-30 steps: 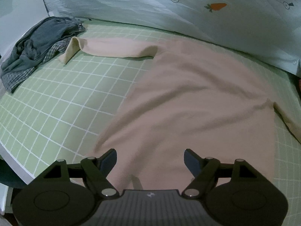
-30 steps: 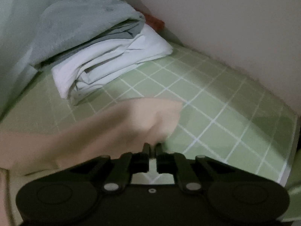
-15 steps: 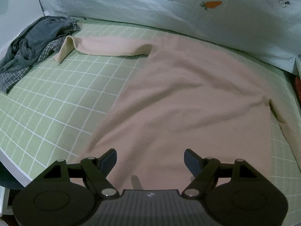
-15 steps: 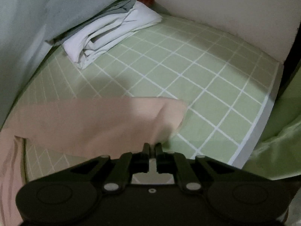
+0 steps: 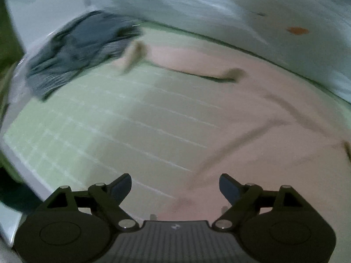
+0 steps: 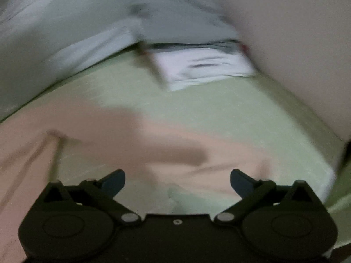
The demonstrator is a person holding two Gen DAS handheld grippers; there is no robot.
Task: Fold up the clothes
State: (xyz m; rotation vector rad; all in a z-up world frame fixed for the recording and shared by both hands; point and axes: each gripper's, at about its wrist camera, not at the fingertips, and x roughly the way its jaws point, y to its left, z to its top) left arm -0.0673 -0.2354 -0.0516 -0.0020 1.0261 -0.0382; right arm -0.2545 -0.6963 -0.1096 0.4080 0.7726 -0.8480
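Both views are smearing with blur. The left gripper point(image 5: 175, 186) is hanging with jaws spread wide over the pale pink long-sleeved top point(image 5: 252, 114), which is lying flat on the green grid-patterned bed sheet point(image 5: 87, 131); its far sleeve is reaching toward a dark grey crumpled garment pile point(image 5: 76, 50) at the bed's far left corner. The right gripper point(image 6: 177, 182) is likewise gaping, holding nothing, over the top's other sleeve point(image 6: 175, 151). A white folded stack point(image 6: 204, 68) is sitting by the wall, its edges hard to make out.

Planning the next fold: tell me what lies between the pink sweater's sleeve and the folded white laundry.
In the right wrist view, only bare green checked sheet separates the sleeve from the white laundry.
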